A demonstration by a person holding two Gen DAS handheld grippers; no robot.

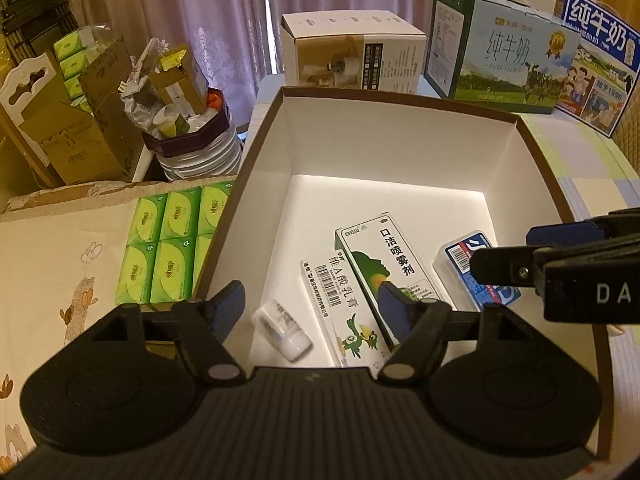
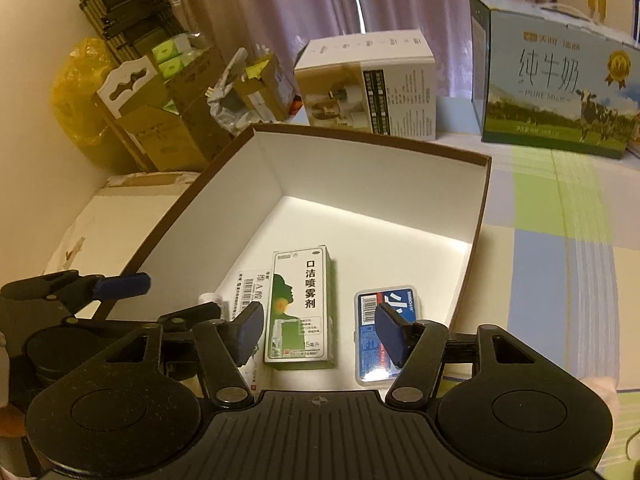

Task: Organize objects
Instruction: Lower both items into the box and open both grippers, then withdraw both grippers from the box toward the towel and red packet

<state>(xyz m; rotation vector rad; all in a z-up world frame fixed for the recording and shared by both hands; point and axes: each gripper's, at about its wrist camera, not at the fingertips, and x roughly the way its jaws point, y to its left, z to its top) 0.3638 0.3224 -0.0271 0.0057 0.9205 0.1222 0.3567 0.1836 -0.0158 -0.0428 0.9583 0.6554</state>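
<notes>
Both claws, left and right, spread empty over the white-lined box on a checked tabletop; green spray carton lies flat inside.

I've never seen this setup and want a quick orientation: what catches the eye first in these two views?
The big open box, white inside with a brown rim, fills the middle. On its floor lie a green and white spray carton, a longer white carton and a small white bottle to its left, and a blue-labelled clear case to its right. Both tongs, left and right, hang open over them, holding nothing.
</notes>
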